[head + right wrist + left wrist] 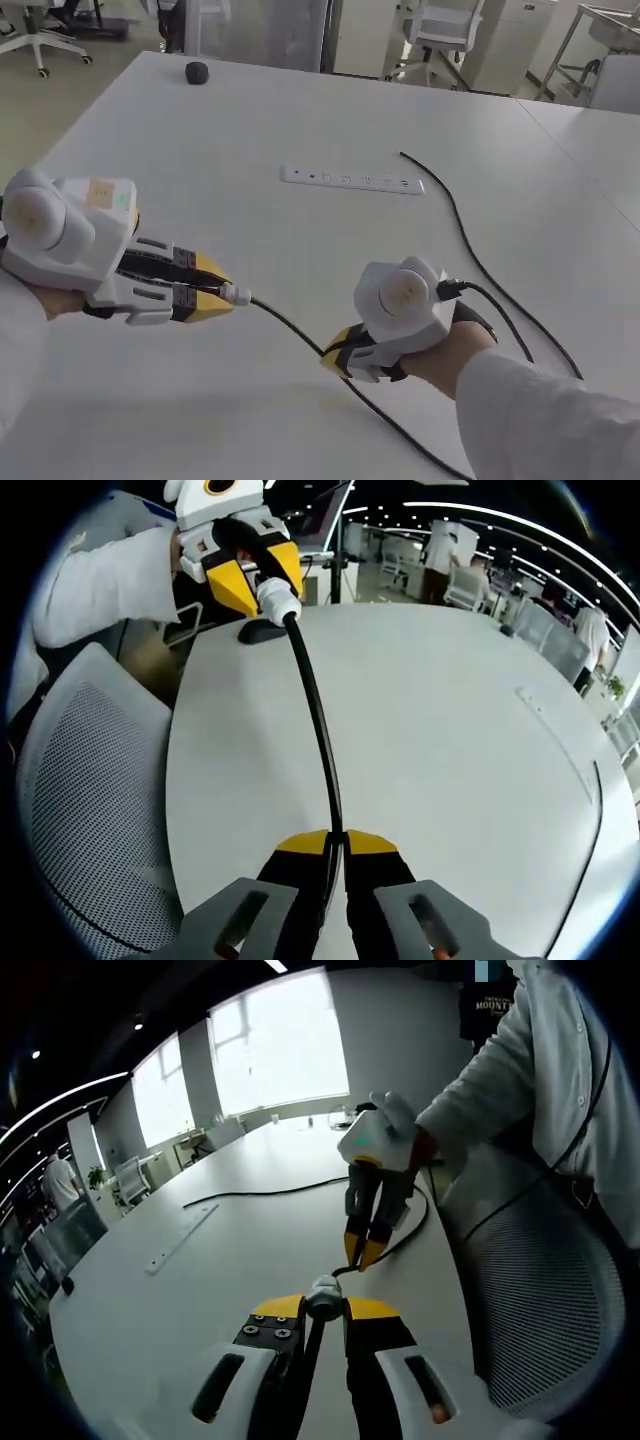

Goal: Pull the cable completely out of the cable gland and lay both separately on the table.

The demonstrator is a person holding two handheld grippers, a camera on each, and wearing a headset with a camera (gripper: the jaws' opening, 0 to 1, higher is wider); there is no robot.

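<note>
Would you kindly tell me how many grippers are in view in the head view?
2. The left gripper is at lower left, shut on the cable gland. The right gripper is at lower centre, shut on the cable.

Place: an open-plan office with a lab-like feel.
Furniture: a large white table (300,110), with white swivel chairs (440,30) beyond its far edge and a grey mesh-backed chair (80,780) drawn up to its near side.
Fittings: a white power strip (352,181) lies on the tabletop.
Light: a wall of big windows (280,1050) and long ceiling light strips (520,525).
Background: more office seating across the open floor, with people (590,625) standing among it.
</note>
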